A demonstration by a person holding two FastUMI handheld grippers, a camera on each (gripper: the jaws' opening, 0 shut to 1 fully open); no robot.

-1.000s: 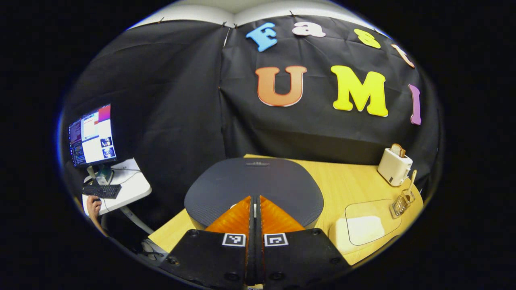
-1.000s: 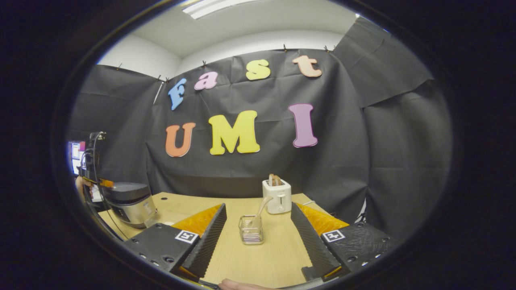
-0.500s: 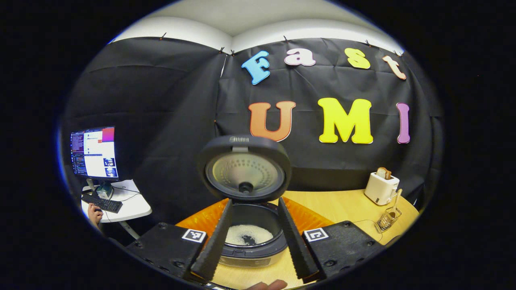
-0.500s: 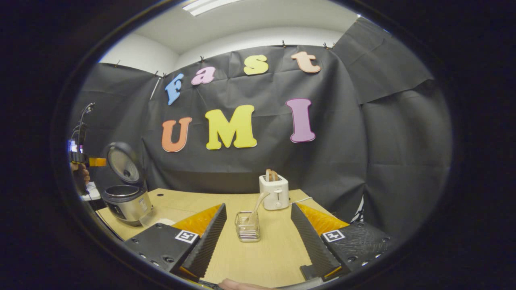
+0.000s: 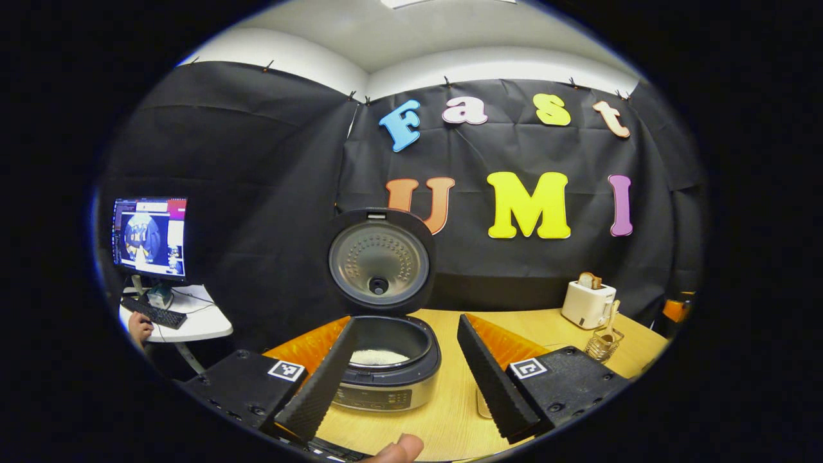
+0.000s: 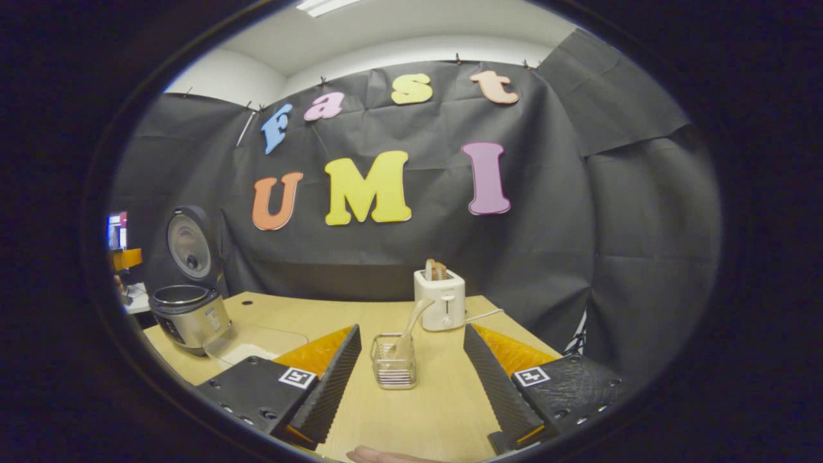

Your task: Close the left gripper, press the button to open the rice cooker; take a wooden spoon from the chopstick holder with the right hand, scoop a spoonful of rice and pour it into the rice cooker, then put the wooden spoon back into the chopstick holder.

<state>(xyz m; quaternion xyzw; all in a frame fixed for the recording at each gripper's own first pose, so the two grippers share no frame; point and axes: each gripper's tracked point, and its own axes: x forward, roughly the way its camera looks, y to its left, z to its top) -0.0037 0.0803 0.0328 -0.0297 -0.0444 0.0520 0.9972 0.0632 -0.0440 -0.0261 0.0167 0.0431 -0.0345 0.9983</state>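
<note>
The rice cooker (image 5: 386, 360) stood open just ahead of the left gripper (image 5: 405, 379), lid (image 5: 379, 260) upright and some white rice showing in the pot between the spread fingers; that gripper was wide open and held nothing. The right gripper (image 6: 411, 379) was likewise wide open and empty, hanging above the bench (image 6: 411, 418), with the chopstick holder (image 6: 393, 370) straight ahead between its fingers and the wooden spoon (image 6: 411, 328) leaning up out of it toward the toaster (image 6: 440, 299) behind. The opening step looked done, so fetching the spoon appeared to be next. The main risk was the holder: it looked light and wiry, and a finger catching its rim, or pulling the slanted handle sideways rather than along its lean, could tip or drag it. A grip too near the handle's tip might let the spoon swivel. The clear rice container (image 6: 254, 347), off to the gripper's left near the cooker, could be nudged on the way across.
</note>
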